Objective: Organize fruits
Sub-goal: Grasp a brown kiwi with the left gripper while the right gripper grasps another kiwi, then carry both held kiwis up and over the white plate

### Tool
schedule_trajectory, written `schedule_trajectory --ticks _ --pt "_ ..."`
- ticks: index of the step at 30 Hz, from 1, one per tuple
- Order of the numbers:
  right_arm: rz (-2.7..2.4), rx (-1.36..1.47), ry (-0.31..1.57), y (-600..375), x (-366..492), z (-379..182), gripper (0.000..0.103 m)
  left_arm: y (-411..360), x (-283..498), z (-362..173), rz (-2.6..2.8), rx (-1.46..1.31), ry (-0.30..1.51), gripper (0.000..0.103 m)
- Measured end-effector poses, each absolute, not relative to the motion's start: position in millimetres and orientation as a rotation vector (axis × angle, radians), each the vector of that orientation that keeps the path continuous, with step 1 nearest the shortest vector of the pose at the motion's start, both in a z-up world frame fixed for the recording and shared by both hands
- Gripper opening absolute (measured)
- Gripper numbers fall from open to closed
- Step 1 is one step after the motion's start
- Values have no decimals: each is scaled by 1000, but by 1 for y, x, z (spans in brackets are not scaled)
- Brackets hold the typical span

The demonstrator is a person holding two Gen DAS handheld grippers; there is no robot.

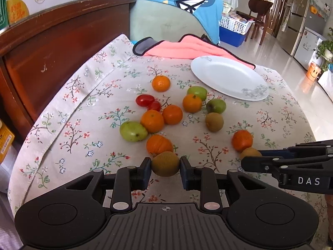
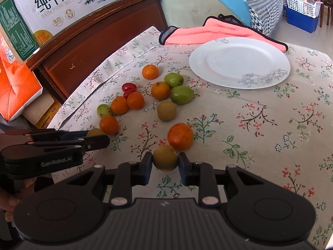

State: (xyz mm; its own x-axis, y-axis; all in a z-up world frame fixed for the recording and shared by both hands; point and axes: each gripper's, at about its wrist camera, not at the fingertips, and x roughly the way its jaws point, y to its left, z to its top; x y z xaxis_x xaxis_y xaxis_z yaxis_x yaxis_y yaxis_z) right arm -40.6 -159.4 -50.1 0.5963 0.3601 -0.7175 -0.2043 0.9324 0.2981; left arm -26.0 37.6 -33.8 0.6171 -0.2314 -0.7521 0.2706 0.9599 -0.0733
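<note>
Both tongs are closed on a kiwi each, right at the near edge of the bench. The left tongs (image 1: 165,166) pinch one kiwi (image 1: 165,163) across its middle, just in front of a tangerine (image 1: 159,144). The right tongs (image 2: 164,162) hold another kiwi (image 2: 165,160), w/ a bigger tangerine (image 2: 180,136) touching it behind. Whether either fruit is lifted off the cloth, can't tell.

The rest of the fruit sits loose mid-bench: tangerines, green fruits, a third kiwi (image 2: 166,110), two cherry tomatoes (image 2: 129,87). The white plate (image 2: 239,62) at the far right side is bare, probably where it all goes.

Kiwis look light & slightly soft, fuzzy skin so not slippery; I'd grip across the belly, gently, since they bruise. Tomatoes prob. the most fragile.

Writing: milk carton (image 2: 68,2) reads "纯牛奶", "SKIM PURE MILK", "8.0"; tongs are marked "DAS" & "GenRobot.AI"
</note>
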Motion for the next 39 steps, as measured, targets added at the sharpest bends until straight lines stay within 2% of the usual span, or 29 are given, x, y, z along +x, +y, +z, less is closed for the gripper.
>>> schedule_trajectory --ticks 31,39 --pt "337 234 849 -173 -45 -30 27 27 -30 -21 -323 48 836 27" --pt "341 171 788 -181 -28 -3 27 6 -10 -5 -384 55 796 27"
